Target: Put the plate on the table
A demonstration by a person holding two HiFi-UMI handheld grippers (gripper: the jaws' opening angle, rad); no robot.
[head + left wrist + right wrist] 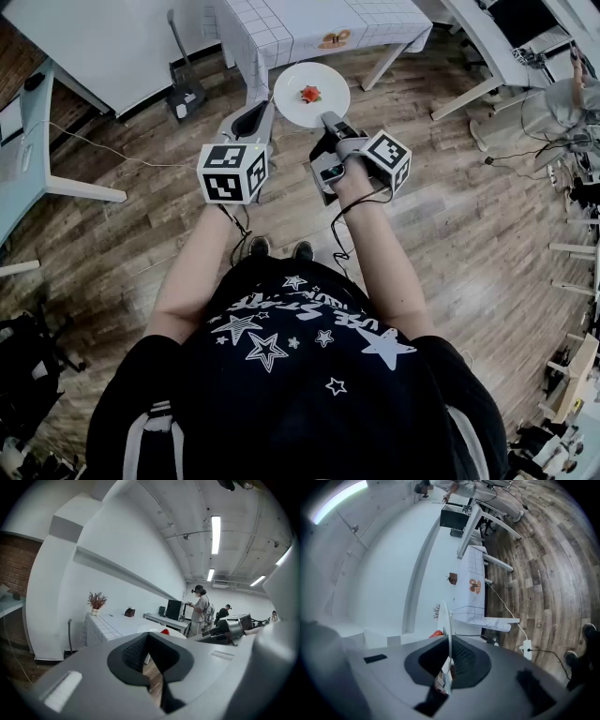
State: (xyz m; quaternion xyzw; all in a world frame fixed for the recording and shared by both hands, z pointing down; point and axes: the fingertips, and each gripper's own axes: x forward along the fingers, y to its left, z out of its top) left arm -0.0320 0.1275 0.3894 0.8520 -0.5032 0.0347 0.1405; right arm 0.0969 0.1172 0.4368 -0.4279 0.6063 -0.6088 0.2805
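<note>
A white plate (298, 77) with a small red piece of food (310, 94) on it hangs over the wooden floor, just short of the table with the white gridded cloth (309, 23). My right gripper (330, 120) is shut on the plate's near rim. In the right gripper view the plate (448, 625) stands edge-on between the pads of that gripper (449, 660). My left gripper (262, 111) is close beside the plate's left edge, shut with nothing held. From the left gripper (150, 656) the plate's rim (152, 631) shows just beyond the jaws.
An orange object (335, 39) lies on the gridded table. A dustpan and broom (183, 89) lean at the wall to its left. White desks stand at the left (37, 141) and right (497, 56). Two people (201, 609) stand far off by desks.
</note>
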